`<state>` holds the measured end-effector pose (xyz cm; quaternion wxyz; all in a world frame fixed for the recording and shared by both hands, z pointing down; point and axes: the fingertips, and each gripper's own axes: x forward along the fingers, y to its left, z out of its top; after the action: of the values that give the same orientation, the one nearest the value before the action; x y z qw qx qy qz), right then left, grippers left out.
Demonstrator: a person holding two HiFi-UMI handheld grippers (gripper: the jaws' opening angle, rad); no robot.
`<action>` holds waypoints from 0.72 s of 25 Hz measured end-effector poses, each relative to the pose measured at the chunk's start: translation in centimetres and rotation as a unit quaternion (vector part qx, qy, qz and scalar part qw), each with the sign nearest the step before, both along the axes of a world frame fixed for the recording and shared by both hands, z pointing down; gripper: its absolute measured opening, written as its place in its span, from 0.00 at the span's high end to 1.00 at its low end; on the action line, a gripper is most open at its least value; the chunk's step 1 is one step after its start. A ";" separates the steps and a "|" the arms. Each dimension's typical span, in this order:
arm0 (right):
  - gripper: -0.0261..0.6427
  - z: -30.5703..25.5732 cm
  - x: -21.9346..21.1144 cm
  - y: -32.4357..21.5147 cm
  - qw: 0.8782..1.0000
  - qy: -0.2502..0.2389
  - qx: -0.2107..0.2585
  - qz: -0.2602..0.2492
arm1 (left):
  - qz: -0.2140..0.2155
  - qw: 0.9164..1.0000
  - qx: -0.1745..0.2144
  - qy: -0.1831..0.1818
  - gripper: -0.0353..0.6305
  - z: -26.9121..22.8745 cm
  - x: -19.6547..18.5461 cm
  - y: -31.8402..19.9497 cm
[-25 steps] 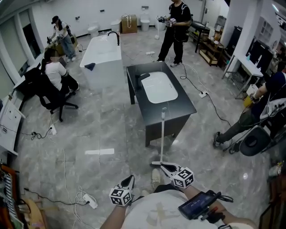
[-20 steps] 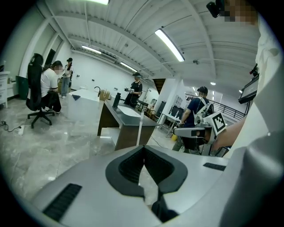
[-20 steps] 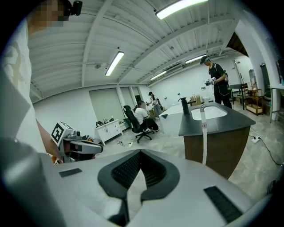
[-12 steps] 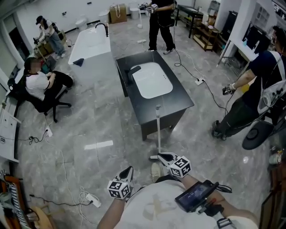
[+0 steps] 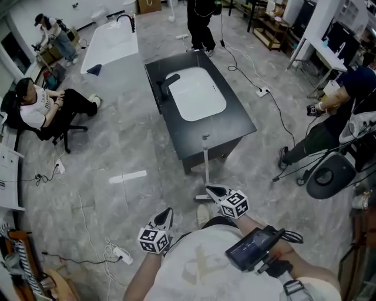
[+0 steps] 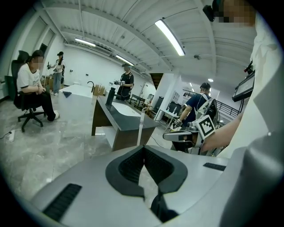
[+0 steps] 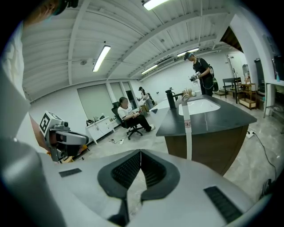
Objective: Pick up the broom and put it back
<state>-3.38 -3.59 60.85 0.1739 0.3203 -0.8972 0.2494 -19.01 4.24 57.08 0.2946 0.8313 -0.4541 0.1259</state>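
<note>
The broom (image 5: 205,160) stands upright with its white handle against the near end of the black counter (image 5: 237,124); its head rests on the floor. The handle also shows as a thin white stick in the left gripper view (image 6: 140,127) and in the right gripper view (image 7: 187,132). My right gripper (image 5: 211,190) is shut and empty, its tips just beside the broom's head. My left gripper (image 5: 168,212) is lower left of the broom, apart from it, also shut with nothing between its fingers.
A white sink (image 5: 196,94) is set in the counter. A person sits on a chair (image 5: 42,109) at left, another stands beyond the counter (image 5: 201,13), a third at right (image 5: 343,100). A power strip (image 5: 121,254) and cables lie on the floor. A white tub (image 5: 111,44) stands far left.
Both grippers and the view have moved forward toward the counter and the broom; the right gripper's tips now sit by the broom's head. Both stayed shut. The broom has not moved.
</note>
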 end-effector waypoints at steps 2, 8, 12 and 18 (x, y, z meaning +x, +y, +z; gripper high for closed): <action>0.93 0.5 0.3 -1.2 1.000 0.005 -0.002 0.002 | -0.003 1.000 -0.003 -0.001 0.93 0.1 0.0 -0.8; 0.93 2.4 1.4 -4.3 1.000 0.008 -0.016 0.014 | -0.016 1.000 -0.011 -0.005 0.93 0.3 0.3 -2.5; 0.93 3.8 2.4 -6.2 1.000 0.013 -0.023 0.015 | -0.023 1.000 -0.014 -0.008 0.93 0.3 0.9 -3.7; 0.93 5.9 3.0 -9.3 0.999 0.029 -0.032 0.019 | -0.033 0.999 -0.023 -0.010 0.93 0.5 1.6 -5.0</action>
<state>-0.34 -12.88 66.79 0.2053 0.3388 -0.8770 0.2720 -17.40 -0.80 57.59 0.3128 0.8076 -0.4813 0.1349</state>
